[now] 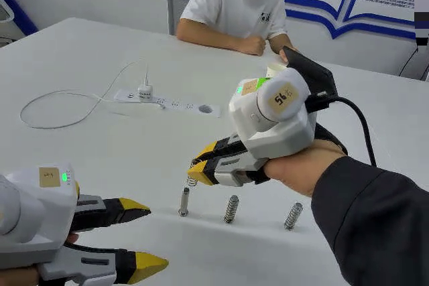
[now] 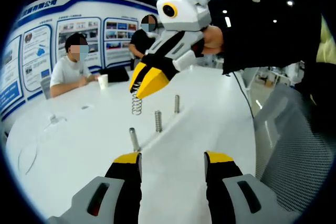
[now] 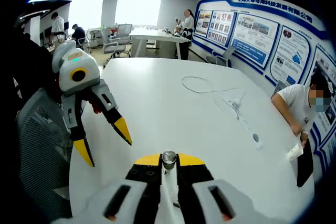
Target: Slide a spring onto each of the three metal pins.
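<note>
Three metal pins stand in a row on the white table (image 1: 100, 65). The left pin (image 1: 184, 201) (image 2: 134, 139) is bare. The middle pin (image 1: 231, 209) (image 2: 157, 120) and the right pin (image 1: 293, 216) (image 2: 177, 103) each carry a spring. My right gripper (image 1: 196, 169) (image 2: 149, 80) (image 3: 168, 162) is shut on a third spring (image 1: 192, 180) (image 2: 137, 102) (image 3: 168, 156), which hangs just above and slightly behind the bare pin. My left gripper (image 1: 151, 238) (image 2: 173, 158) (image 3: 107, 150) stands open with nothing in it, near the table's front edge, left of the bare pin.
A white power strip (image 1: 167, 103) with a plugged-in charger and a looping white cable (image 1: 53, 108) lies mid-table. A person in a white shirt (image 1: 234, 5) sits at the far side, beside a paper cup (image 1: 275, 69). A mesh chair (image 2: 294, 145) stands off the table's edge.
</note>
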Demonstrator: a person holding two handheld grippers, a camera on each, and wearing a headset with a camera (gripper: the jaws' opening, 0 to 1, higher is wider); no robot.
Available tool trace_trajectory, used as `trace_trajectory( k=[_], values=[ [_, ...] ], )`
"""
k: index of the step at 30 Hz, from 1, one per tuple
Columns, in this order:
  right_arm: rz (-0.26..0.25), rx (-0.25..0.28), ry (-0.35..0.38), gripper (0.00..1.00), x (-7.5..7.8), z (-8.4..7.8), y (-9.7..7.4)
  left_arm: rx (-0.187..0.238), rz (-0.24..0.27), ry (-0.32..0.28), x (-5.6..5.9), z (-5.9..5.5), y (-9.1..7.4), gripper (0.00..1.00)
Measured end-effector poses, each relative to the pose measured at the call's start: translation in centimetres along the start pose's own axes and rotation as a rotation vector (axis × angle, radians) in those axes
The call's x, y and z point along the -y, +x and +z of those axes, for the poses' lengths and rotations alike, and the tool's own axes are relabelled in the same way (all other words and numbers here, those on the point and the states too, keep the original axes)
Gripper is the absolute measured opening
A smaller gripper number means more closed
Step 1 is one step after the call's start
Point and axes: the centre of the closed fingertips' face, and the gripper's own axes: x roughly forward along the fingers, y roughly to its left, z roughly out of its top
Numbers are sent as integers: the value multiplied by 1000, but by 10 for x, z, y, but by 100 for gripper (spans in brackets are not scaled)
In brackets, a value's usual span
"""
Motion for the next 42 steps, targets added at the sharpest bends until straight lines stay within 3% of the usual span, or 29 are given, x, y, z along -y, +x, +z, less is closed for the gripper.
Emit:
trace_trajectory(
  k=[14,42],
  values=[
    [-10,-18,38,11,10,-10,15,-6,3,-12,-2,-5,-1,50],
    [23,-61,62,12,4,-28,39,-12,5,-29,-4,-12,-1,49]
  ],
)
